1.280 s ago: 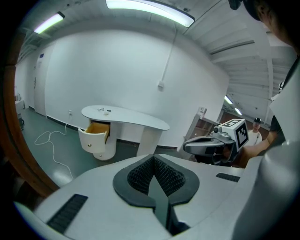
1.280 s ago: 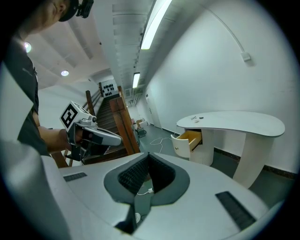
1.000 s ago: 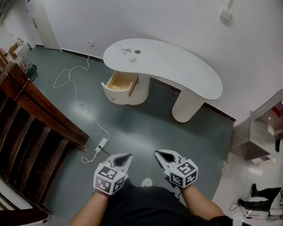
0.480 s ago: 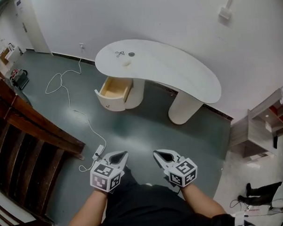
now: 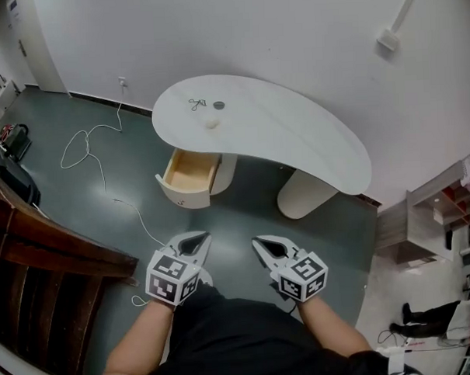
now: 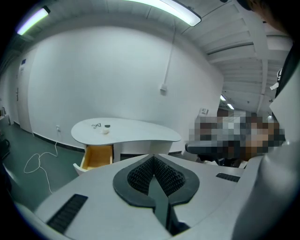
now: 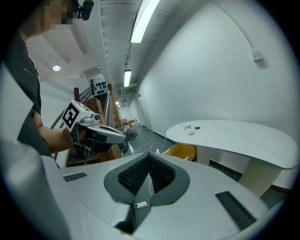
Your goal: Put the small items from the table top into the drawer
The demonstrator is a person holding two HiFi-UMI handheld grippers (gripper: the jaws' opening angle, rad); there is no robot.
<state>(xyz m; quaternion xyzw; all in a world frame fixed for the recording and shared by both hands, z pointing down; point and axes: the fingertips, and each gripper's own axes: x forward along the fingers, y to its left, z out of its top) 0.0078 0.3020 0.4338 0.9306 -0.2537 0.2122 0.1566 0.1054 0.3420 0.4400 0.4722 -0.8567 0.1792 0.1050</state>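
Over the grey floor (image 5: 244,213), well short of the table (image 5: 295,133), the person is holding the left gripper (image 5: 194,240) and right gripper (image 5: 267,243) forward side by side, both closed and empty.

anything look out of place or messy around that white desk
Nothing spilled or damaged. The light wooden drawer stands pulled open under the left end of the curved white desk, and a thin white cable trails in loose loops across the grey floor beside it.

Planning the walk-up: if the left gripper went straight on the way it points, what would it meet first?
Nothing close. The left gripper aims over floor toward the desk base by the open drawer; depth is unclear.
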